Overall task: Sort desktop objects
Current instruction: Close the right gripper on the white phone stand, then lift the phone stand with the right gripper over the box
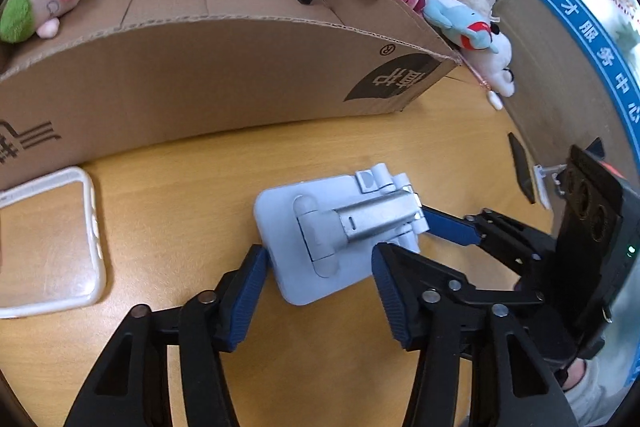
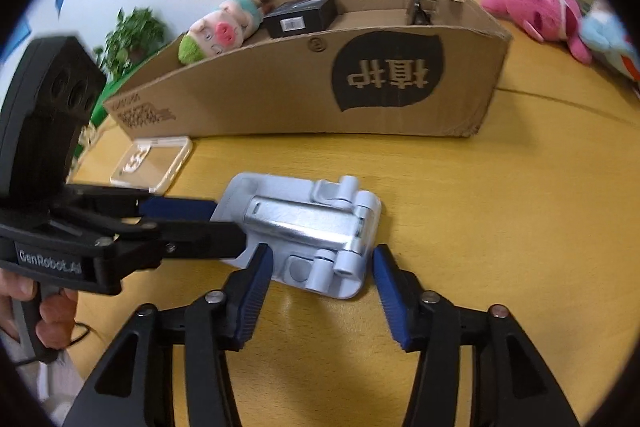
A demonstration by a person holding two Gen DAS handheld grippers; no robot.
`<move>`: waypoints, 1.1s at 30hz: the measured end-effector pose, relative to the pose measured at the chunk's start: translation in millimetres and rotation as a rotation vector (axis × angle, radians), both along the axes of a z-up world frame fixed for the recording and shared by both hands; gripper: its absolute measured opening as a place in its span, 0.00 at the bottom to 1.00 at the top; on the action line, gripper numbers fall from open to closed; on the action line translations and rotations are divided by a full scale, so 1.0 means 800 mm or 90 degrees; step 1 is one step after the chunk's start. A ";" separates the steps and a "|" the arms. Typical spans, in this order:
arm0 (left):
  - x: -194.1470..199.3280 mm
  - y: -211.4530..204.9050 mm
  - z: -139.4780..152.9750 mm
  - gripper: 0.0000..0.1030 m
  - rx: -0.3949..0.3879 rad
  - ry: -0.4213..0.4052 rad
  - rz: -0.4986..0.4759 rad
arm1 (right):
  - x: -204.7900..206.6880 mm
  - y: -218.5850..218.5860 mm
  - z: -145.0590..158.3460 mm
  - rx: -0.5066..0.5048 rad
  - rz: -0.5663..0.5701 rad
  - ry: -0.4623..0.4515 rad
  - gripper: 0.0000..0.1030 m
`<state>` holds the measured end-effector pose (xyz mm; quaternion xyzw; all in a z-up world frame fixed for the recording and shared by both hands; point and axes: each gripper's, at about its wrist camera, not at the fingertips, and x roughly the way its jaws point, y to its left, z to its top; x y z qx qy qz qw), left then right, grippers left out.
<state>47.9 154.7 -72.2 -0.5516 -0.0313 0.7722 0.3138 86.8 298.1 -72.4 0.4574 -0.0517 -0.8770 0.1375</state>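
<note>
Phone stand (image 1: pixel 336 231) folded flat on table (image 1: pixel 192 187), before cardboard box (image 1: pixel 224 67) | my left gripper (image 1: pixel 320 287) and right gripper (image 2: pixel 320 279) both apart, straddling it | risk: fingers collide, or stand skids away from uneven squeeze.

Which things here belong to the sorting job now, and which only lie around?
In the job: folded phone stand, left gripper, right gripper, cardboard box.

Lying about: clear phone case, pink plush, potted plant.

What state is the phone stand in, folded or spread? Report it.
Folded: the phone stand lies flat on the table, its metal arm collapsed against the base.
</note>
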 end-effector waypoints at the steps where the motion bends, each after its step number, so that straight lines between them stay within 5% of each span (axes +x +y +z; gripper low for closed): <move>1: 0.000 0.000 0.000 0.38 -0.012 0.009 0.004 | 0.000 0.000 0.000 0.002 0.000 0.003 0.44; 11: 0.005 -0.011 0.018 0.32 -0.016 0.046 0.015 | 0.006 -0.002 0.004 -0.018 -0.024 0.019 0.42; 20: -0.002 -0.054 0.146 0.32 0.039 0.193 0.043 | 0.006 -0.033 0.113 0.003 -0.011 0.155 0.42; 25: -0.055 -0.071 0.198 0.31 0.040 0.256 0.057 | -0.052 -0.053 0.164 0.017 0.014 0.207 0.42; 33: -0.167 -0.110 0.210 0.30 0.019 0.249 0.091 | -0.174 -0.085 0.181 0.007 0.052 0.190 0.42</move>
